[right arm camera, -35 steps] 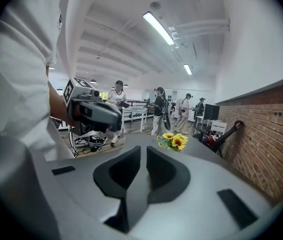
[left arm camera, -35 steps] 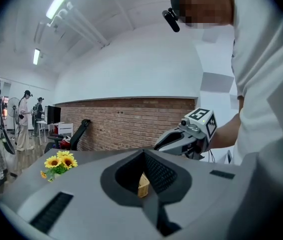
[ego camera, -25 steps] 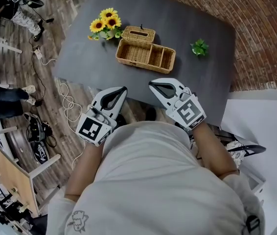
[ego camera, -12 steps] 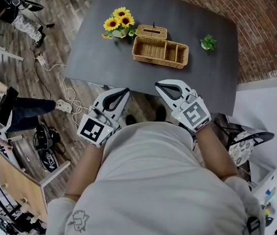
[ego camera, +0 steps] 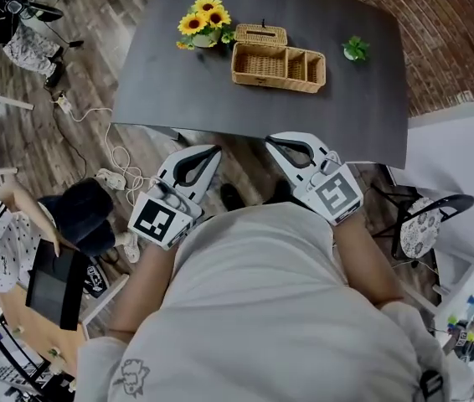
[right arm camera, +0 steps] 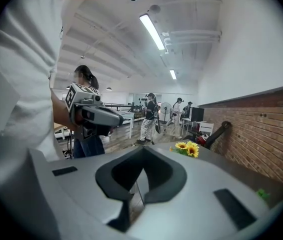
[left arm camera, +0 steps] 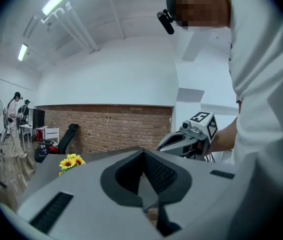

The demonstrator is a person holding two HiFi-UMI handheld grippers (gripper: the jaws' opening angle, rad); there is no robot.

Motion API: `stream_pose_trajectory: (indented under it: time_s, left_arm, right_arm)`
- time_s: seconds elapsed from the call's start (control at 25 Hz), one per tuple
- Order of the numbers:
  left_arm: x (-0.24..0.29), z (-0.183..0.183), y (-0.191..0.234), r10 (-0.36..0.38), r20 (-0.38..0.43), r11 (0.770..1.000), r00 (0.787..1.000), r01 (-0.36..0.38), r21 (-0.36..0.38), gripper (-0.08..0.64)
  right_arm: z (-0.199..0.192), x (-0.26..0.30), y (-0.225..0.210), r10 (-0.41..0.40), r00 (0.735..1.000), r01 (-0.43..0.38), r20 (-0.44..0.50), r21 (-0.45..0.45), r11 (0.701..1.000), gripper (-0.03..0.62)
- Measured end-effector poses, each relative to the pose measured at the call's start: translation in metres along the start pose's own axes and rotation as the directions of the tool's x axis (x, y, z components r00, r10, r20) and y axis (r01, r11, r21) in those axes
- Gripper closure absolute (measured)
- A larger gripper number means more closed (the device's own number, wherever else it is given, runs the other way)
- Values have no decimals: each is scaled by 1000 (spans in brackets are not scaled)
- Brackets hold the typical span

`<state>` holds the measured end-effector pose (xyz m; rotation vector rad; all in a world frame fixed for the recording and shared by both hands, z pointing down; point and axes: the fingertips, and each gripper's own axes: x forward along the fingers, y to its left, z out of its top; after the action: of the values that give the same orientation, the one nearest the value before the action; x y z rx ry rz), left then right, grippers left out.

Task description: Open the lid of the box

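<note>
- Floor: brown wood planks (ego camera: 61, 132), left side of the head view, with a white cable (ego camera: 118, 164) looped on them.
- Table: dark grey top (ego camera: 220, 82), upper centre.
- Wall: red brick (ego camera: 446, 40), upper right.
- Chair: black frame, round patterned seat (ego camera: 417, 233), right edge.
- Ceiling: white, with lit tube lights (right arm camera: 151, 31), top of the right gripper view.
</note>
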<state>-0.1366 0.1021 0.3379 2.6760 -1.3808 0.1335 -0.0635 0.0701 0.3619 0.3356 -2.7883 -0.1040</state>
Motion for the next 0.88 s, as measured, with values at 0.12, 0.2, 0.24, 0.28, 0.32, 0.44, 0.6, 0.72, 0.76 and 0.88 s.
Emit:
stream_pose_trajectory:
  time_s: [0.12,0.2,0.24,0.28,0.32,0.44,0.6,0.72,0.76,0.88]
  left_arm:
    - [-3,1,-7,12,10,1000,1000,-12,5,549]
    - [-3,2,-15,21,17,1000,1000,-21,9,549]
    - [-2,4,-19,27,24,1000,999,-27,11,549]
    - [-2,6,-24,34,31,999,999,-34,12,549]
    - [-1,7,-29,42,39,999,998,-43,9,549]
    - [7,9,-48,66,58,998,996,-66,-1,549]
    - [23,7,-75,94,67,996,993,-94,-11,549]
    - [35,8,-102,101,71,995,992,-100,-11,549]
    - [38,7,-111,101,71,995,992,-101,-10,549]
    - [47,6,-133,107,67,994,992,-107,-10,549]
  right_arm:
    - [2,-13,4,-3,1000,4,9,-16,1000,588]
    - [5,-22,7,-2,1000,2,30,-16,1000,588]
    - [6,-28,8,0,999,0,38,-18,1000,588]
    - [7,-33,9,2,999,-1,46,-20,1000,588]
    - [7,-40,9,4,998,-3,55,-23,1000,588]
    - [2,-62,11,16,998,-13,66,-37,999,588]
    - [-10,-92,14,37,996,-34,84,-33,999,588]
    - [-22,-116,15,49,995,-47,86,-20,999,588]
    - [-26,-124,16,52,995,-50,83,-22,998,588]
    - [-35,-145,16,59,995,-57,81,-32,998,588]
